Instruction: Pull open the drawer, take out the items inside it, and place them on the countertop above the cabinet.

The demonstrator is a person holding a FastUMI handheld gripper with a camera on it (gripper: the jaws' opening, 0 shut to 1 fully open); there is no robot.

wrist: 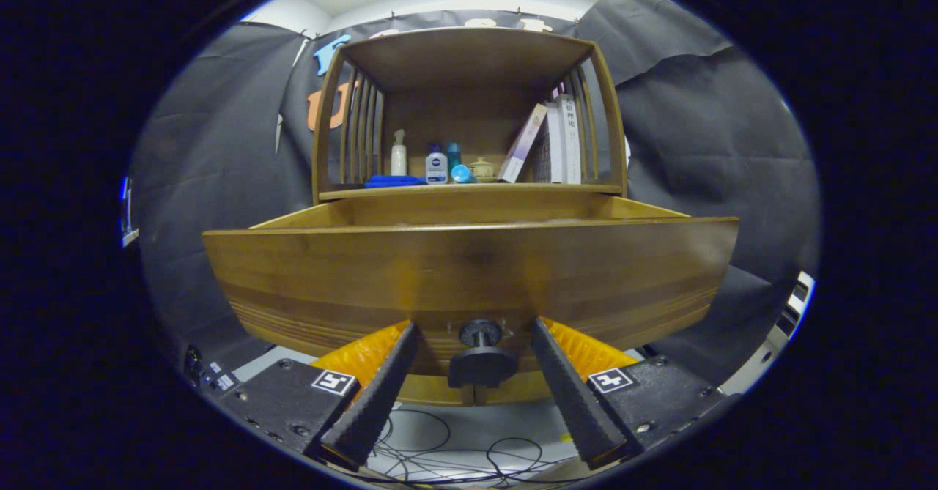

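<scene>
Wooden drawer front (469,270) stands right before the claw (475,332), whose two fingers are spread apart, one on each side of the dark round knob (481,362) at the bottom middle of that front. Neither finger touches the knob, so the claw is released and grips nothing. The knob sits between the fingers, close to their tips.

The drawer is pulled out toward the claw; its side walls run back to the cabinet (469,109), and its inside is hidden behind the tall front, so what it holds cannot be told. Above the drawer lies the countertop (469,190), a wooden shelf under a roofed frame with slatted sides. On it, from the left, lie a blue cloth (394,180), a pale pump bottle (398,154), a small white bottle with a blue cap (436,165), a teal tube (459,171) and a little lidded pot (482,168). Books (557,142) lean and stand at the right end.

Below the fingers, dark cables (440,453) lie looped on a pale floor.
</scene>
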